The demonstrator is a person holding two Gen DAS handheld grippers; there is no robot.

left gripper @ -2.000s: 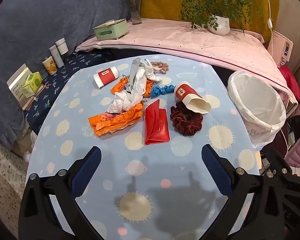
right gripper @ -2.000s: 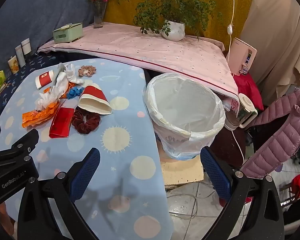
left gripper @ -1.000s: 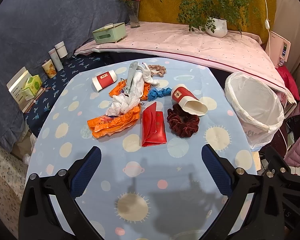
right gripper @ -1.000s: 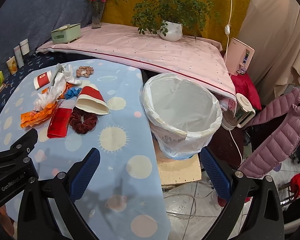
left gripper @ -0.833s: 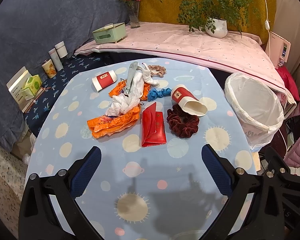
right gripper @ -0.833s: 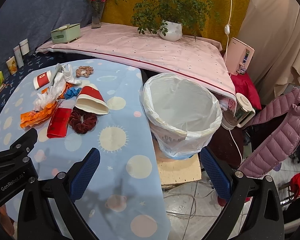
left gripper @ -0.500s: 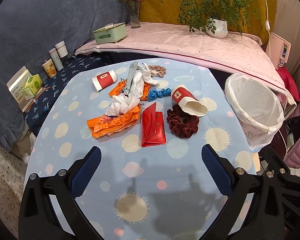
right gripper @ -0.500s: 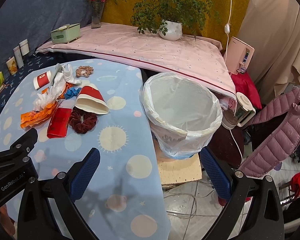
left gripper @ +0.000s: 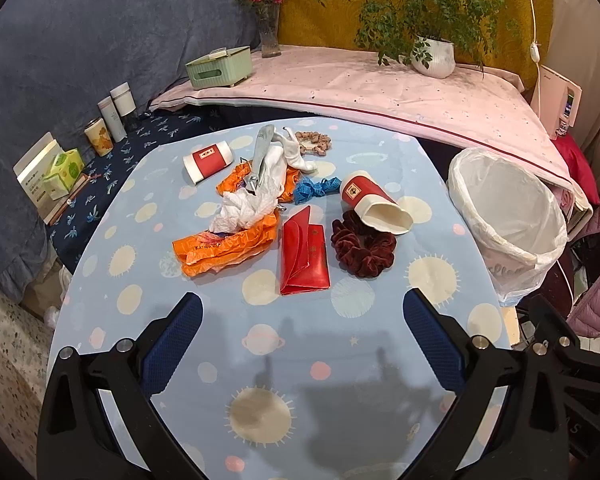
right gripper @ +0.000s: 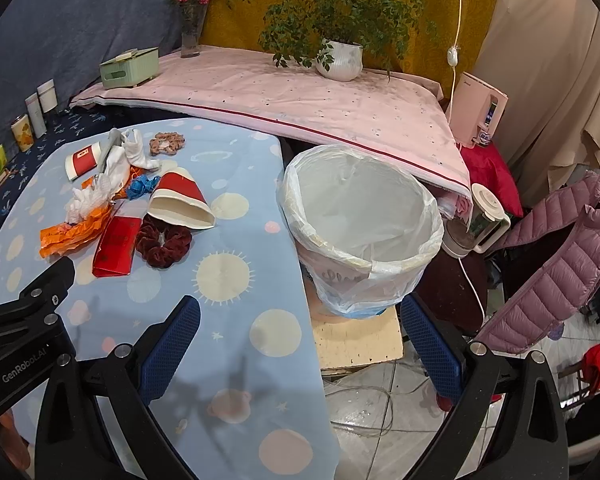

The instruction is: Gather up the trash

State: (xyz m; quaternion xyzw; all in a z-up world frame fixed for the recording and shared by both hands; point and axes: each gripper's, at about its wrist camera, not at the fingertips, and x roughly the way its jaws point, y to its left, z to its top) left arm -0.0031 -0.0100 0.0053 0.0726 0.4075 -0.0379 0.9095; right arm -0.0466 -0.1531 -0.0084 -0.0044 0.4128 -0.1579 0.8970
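Trash lies in a heap on the blue dotted table (left gripper: 260, 364): an orange wrapper (left gripper: 224, 246), crumpled white plastic (left gripper: 256, 196), a flat red envelope (left gripper: 304, 256), a tipped red paper cup (left gripper: 374, 204) and a second red cup (left gripper: 208, 160). A dark red scrunchie (left gripper: 362, 246) lies beside the envelope. The white-lined bin (right gripper: 360, 224) stands off the table's right edge. My left gripper (left gripper: 298, 328) hangs open over the near table, short of the heap. My right gripper (right gripper: 298, 336) is open in front of the bin, empty.
A blue ribbon (left gripper: 314, 188) and a pink scrunchie (left gripper: 312, 142) lie in the heap. Behind is a pink-covered shelf (left gripper: 380, 84) with a potted plant (left gripper: 434, 56), vase and green tissue box (left gripper: 220, 66). A pink jacket (right gripper: 560, 256) and kettle (right gripper: 480, 220) sit right of the bin.
Both grippers have drawn back and up slightly over the two seconds, so the heap and bin look a little smaller. Nothing on the table has moved.
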